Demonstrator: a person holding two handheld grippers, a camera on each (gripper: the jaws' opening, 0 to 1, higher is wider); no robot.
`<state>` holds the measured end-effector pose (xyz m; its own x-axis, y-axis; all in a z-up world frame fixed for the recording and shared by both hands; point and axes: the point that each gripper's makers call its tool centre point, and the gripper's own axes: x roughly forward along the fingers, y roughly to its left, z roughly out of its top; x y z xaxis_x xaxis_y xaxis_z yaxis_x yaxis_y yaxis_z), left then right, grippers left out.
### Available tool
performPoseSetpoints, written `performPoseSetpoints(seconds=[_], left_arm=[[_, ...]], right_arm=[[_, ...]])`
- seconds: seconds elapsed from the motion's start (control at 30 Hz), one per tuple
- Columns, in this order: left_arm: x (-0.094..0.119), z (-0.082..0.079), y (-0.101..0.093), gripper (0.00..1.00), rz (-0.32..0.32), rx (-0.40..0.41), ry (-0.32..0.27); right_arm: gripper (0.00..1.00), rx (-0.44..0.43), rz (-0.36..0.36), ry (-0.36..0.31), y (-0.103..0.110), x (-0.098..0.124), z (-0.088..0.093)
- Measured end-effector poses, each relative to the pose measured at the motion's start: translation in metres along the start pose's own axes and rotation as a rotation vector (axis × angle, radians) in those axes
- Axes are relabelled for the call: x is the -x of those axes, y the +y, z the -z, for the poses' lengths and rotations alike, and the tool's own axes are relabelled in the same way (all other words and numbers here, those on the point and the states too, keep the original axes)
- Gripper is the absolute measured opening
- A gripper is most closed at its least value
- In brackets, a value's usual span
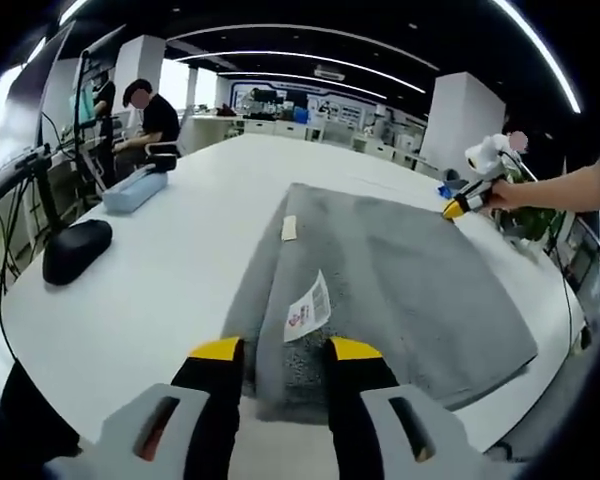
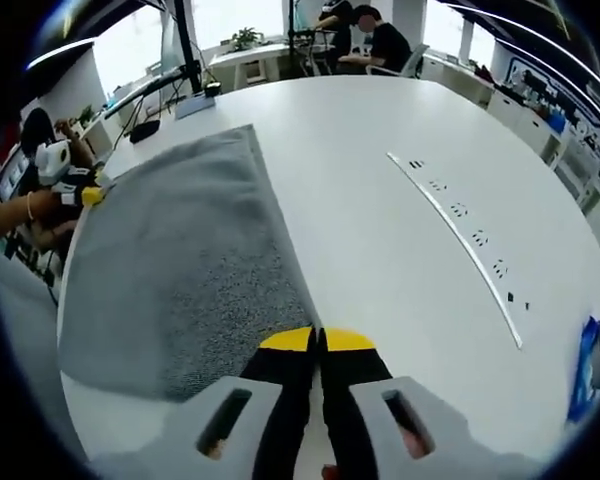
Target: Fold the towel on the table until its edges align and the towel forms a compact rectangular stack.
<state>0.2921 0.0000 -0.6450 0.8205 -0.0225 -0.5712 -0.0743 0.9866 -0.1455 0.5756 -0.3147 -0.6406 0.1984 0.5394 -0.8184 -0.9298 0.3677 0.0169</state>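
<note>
While my right gripper (image 2: pixel 316 340) is pinched closed on a towel (image 2: pixel 170 270) corner | my left gripper (image 1: pixel 285 350) gapes, straddling the near edge | grey towel flat on white table (image 2: pixel 380 200) | likely readying a fold.

You're in an open-plan office or lab: big white table (image 1: pixel 160 270), rows of desks (image 1: pixel 280 125) behind, long ceiling light strips (image 1: pixel 310 35), seated people (image 1: pixel 150 115) working, monitor stand and cables (image 1: pixel 40 180).

The towel (image 1: pixel 400 290) lies on the table (image 1: pixel 160 280), a computer mouse (image 1: pixel 76 248) left of it.
</note>
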Motion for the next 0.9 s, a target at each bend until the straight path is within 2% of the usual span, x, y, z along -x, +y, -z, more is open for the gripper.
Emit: performPoseSetpoints(seconds=[0.23,0.4,0.53,0.6,0.67,0.73,0.77,0.83,0.9], left_arm=[[0.0,0.0,0.002,0.3,0.0,0.014,0.004],[0.0,0.001,0.003,0.27,-0.018,-0.015,0.003],[-0.002,0.0,0.001,0.28,-0.039,-0.033,0.009],[-0.001,-0.001,0.002,0.27,-0.063,-0.022,0.028],[0.002,-0.006,-0.001,0.27,-0.064,-0.026,0.012],[0.006,-0.013,-0.005,0.32,-0.074,-0.052,-0.003],[0.013,-0.017,-0.015,0.27,-0.073,-0.082,0.001],[0.015,-0.012,-0.021,0.19,-0.08,-0.097,0.023],[0.014,-0.008,-0.024,0.16,-0.083,-0.098,0.034]], right_arm=[[0.0,-0.012,0.021,0.017,-0.008,0.004,0.008],[0.0,-0.074,0.05,0.015,-0.013,0.002,0.014],[0.04,-0.031,0.084,-0.012,-0.006,0.005,0.002],[0.07,-0.034,0.097,-0.06,-0.005,0.01,-0.01],[0.08,-0.037,0.107,-0.093,-0.005,0.016,-0.02],[0.07,-0.022,0.112,-0.134,-0.003,0.023,-0.033],[0.0,0.002,0.087,-0.126,0.009,0.022,-0.036],[0.0,0.012,0.083,-0.093,0.014,0.016,-0.028],[0.0,-0.003,0.045,-0.036,0.022,0.007,-0.013]])
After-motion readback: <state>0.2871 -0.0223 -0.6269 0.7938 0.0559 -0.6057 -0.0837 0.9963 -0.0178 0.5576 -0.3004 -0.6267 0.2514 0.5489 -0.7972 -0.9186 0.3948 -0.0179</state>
